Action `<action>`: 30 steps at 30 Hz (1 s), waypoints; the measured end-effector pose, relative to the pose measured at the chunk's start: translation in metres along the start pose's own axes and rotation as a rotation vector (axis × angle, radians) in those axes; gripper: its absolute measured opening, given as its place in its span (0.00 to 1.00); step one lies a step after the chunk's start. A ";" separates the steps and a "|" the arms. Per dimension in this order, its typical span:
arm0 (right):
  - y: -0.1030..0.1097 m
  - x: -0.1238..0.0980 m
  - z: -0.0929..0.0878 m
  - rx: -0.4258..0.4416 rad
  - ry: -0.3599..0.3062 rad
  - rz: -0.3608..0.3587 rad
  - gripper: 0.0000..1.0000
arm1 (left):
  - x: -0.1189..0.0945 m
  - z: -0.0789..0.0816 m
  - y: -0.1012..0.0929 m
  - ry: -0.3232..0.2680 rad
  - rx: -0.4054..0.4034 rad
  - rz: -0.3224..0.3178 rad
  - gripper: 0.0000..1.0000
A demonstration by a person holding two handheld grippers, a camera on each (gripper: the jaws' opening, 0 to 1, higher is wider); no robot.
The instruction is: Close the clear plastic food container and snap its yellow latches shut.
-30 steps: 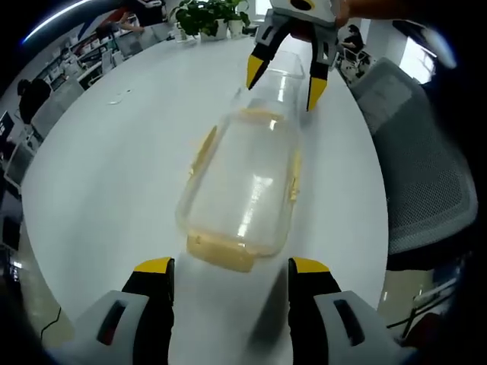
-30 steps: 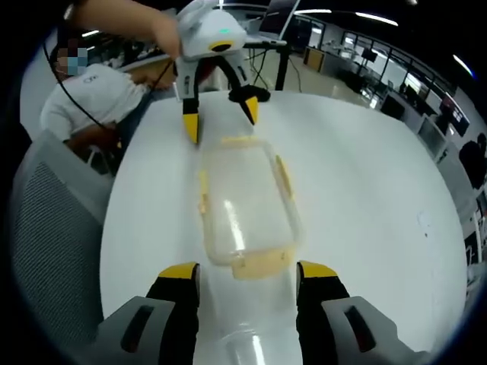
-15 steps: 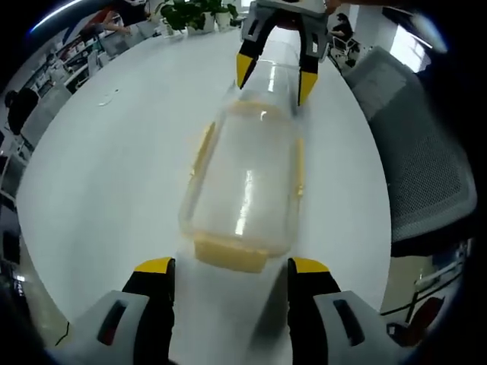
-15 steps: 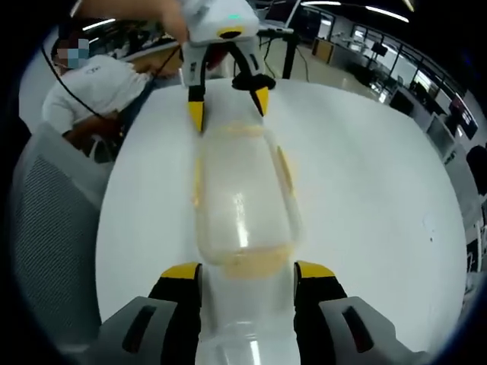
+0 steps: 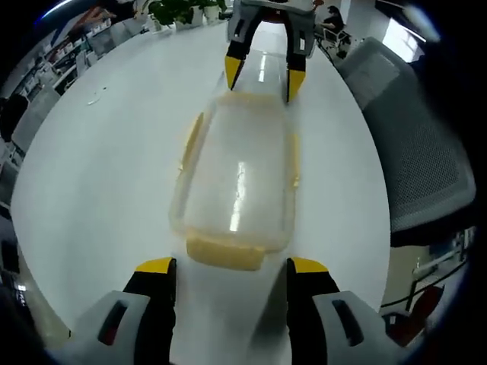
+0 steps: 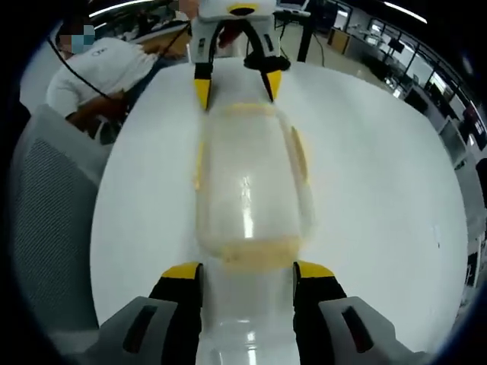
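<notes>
Container (image 5: 237, 181) lies long-ways on my white table (image 5: 99, 167), right between my two grippers. My left gripper (image 5: 228, 268) has its jaws apart, just beside the near yellow latch (image 5: 225, 252). My right gripper (image 6: 248, 272) is spread apart too, by the far latch (image 6: 249, 255).
</notes>
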State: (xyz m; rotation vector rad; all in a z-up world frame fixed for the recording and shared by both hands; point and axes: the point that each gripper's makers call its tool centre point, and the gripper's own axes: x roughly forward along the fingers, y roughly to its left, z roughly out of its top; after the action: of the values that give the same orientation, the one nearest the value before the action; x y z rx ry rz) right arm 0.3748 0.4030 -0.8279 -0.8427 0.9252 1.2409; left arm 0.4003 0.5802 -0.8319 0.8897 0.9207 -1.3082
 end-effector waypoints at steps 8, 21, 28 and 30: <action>-0.001 0.004 -0.003 -0.011 0.028 0.018 0.46 | 0.002 0.001 0.000 0.008 0.012 -0.011 0.58; -0.008 0.005 -0.001 -0.041 0.061 0.009 0.43 | 0.005 0.004 -0.001 0.012 0.026 -0.016 0.57; -0.008 0.009 0.003 -0.049 0.066 0.017 0.43 | 0.005 0.003 -0.001 0.015 0.033 -0.019 0.54; -0.007 0.011 0.000 -0.071 0.090 0.015 0.41 | 0.006 0.003 -0.001 0.017 0.036 -0.020 0.52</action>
State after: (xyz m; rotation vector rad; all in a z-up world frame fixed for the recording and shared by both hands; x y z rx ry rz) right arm 0.3824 0.4064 -0.8383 -0.9556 0.9654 1.2636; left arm 0.4001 0.5749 -0.8359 0.9226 0.9241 -1.3396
